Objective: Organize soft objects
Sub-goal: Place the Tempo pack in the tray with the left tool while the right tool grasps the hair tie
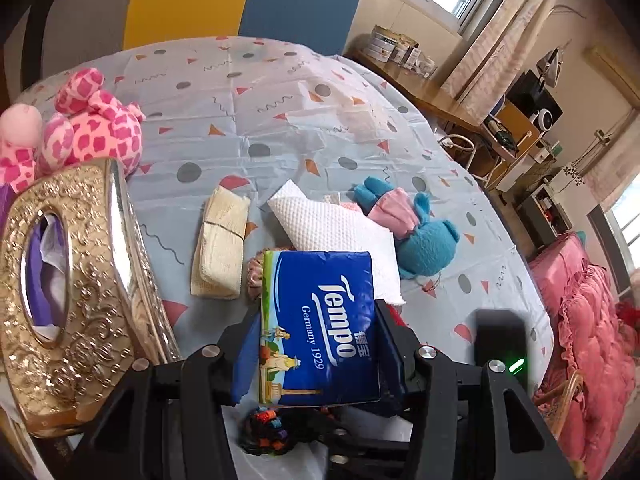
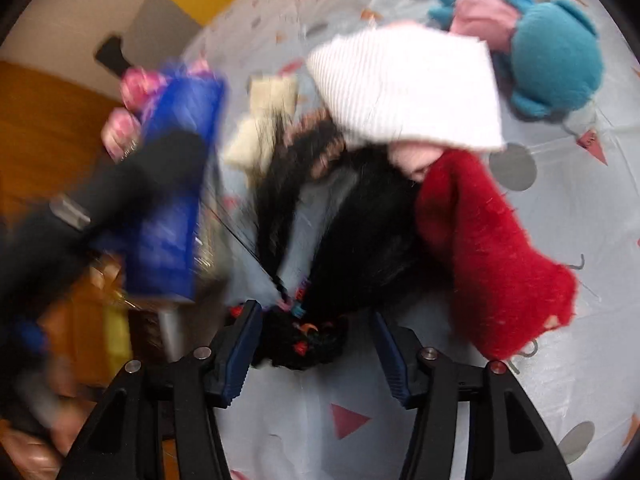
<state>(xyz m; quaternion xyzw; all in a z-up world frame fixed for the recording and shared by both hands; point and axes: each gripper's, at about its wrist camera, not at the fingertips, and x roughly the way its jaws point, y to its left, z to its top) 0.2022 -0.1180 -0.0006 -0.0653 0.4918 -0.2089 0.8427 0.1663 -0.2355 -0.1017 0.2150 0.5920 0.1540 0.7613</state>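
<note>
My left gripper (image 1: 316, 340) is shut on a blue Tempo tissue pack (image 1: 320, 328), held above the table beside a gold tissue box (image 1: 68, 292). The pack also shows blurred in the right wrist view (image 2: 172, 196). My right gripper (image 2: 316, 340) is open just above a black knitted item with coloured beads (image 2: 344, 232). Around it lie a red fuzzy sock (image 2: 492, 256), a white folded cloth (image 2: 412, 88), a cream cloth (image 1: 220, 248) and a blue and pink plush toy (image 1: 408, 224).
A pink spotted plush toy (image 1: 92, 128) sits behind the gold box. The table has a light blue patterned cover (image 1: 280, 112). A pink sofa (image 1: 592, 332) stands to the right. A wooden desk with tins (image 1: 400, 52) is at the back.
</note>
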